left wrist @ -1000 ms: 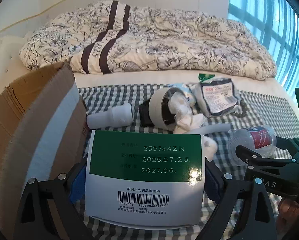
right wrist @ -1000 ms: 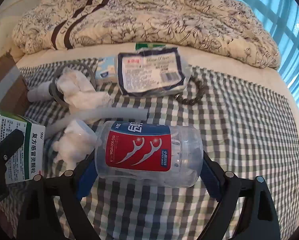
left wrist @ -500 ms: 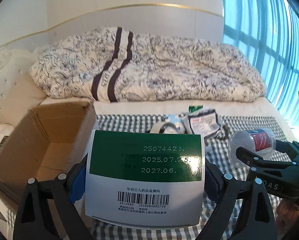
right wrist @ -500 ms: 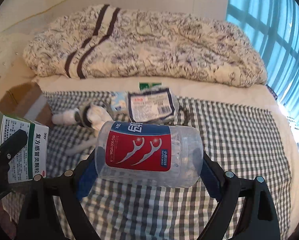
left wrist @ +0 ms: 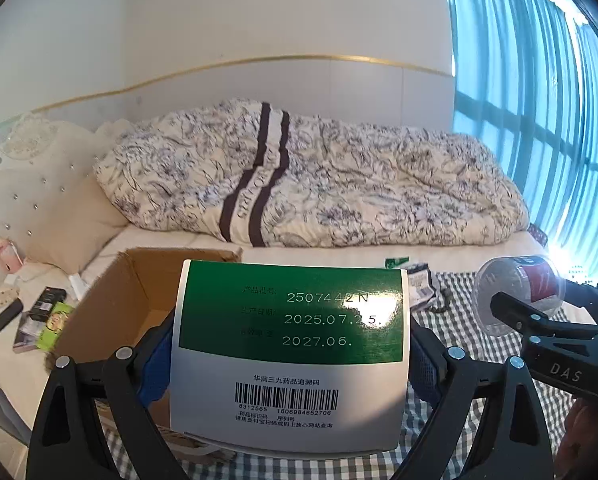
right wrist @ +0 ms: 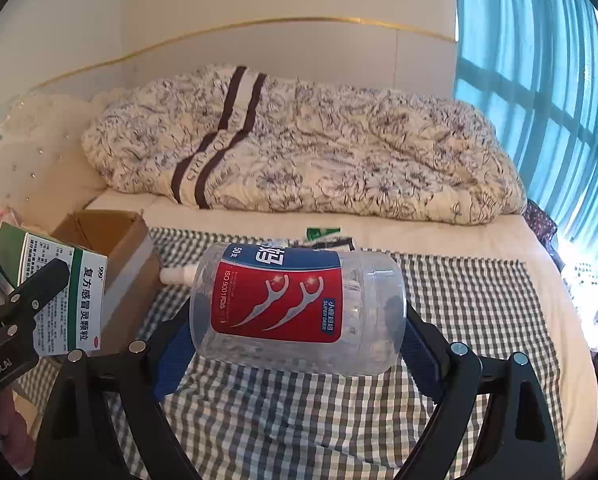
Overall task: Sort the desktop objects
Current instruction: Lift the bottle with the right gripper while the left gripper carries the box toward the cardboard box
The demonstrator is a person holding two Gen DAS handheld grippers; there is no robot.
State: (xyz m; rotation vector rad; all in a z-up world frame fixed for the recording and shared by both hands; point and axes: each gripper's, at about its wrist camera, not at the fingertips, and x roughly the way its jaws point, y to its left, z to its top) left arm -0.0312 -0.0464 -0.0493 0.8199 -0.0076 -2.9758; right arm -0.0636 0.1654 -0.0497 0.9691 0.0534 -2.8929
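Two loads riding aloft: left gripper [left wrist: 290, 364] clamping green-and-white medicine carton [left wrist: 289, 344], open brown cardboard box [left wrist: 135, 300] ahead-left; right gripper [right wrist: 297, 344] pinching clear plastic floss-pick jar [right wrist: 297, 306]. Centring over box before releasing seems wise

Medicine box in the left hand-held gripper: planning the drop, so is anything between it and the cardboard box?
Nothing visible. The medicine box is held beside the cardboard box, whose top is open. The box's floor is only partly in view.
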